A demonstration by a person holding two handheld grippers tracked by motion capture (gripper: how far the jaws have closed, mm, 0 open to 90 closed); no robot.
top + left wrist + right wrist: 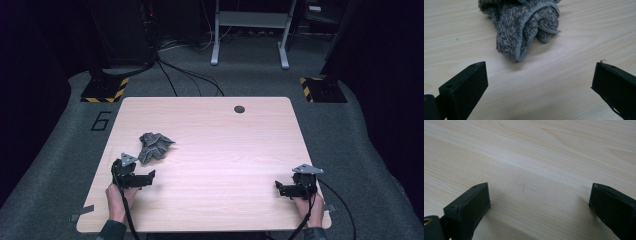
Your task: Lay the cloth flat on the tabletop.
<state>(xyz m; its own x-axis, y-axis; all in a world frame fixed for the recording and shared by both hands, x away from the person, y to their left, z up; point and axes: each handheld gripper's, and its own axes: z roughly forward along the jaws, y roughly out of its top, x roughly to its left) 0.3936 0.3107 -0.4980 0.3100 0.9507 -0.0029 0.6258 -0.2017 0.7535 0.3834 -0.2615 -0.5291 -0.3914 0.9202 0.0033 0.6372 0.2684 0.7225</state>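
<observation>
Left gripper (pixel 145 177) sits low in the lower left of the high view, jaws spread wide and holding nothing, aimed at the crumpled grey towel (pixel 154 146) just above it in the frame. From the left gripper view that towel (pixel 524 25) fills the upper middle, a rolled, hemmed fold pointing down toward the gap between the jaws, close but not touching. Right gripper (pixel 281 189) waits at the lower right of the high view, jaws equally wide, nothing between them but bare wood, well apart from the cloth.

Now the risks, as I read them. The towel is bunched in layers, so a pinch on that nearest fold could catch only the outer hem and let the rest slump out, or grab several layers at once and lift the whole lump instead of one corner. Coming in this low, a jaw tip could also shove the cloth along the smooth top rather than get under it. And the right gripper has a long reach across; a late arrival leaves the cloth dangling from one point.

Underneath, a pale wood-grain table (pixel 225 135) with a cable hole (pixel 239 109) near its upper edge. Around it, grey carpet, hazard-striped bases (pixel 105 89) upper left and upper right, cables, and a white frame (pixel 250 30) at top centre in a dark room.
</observation>
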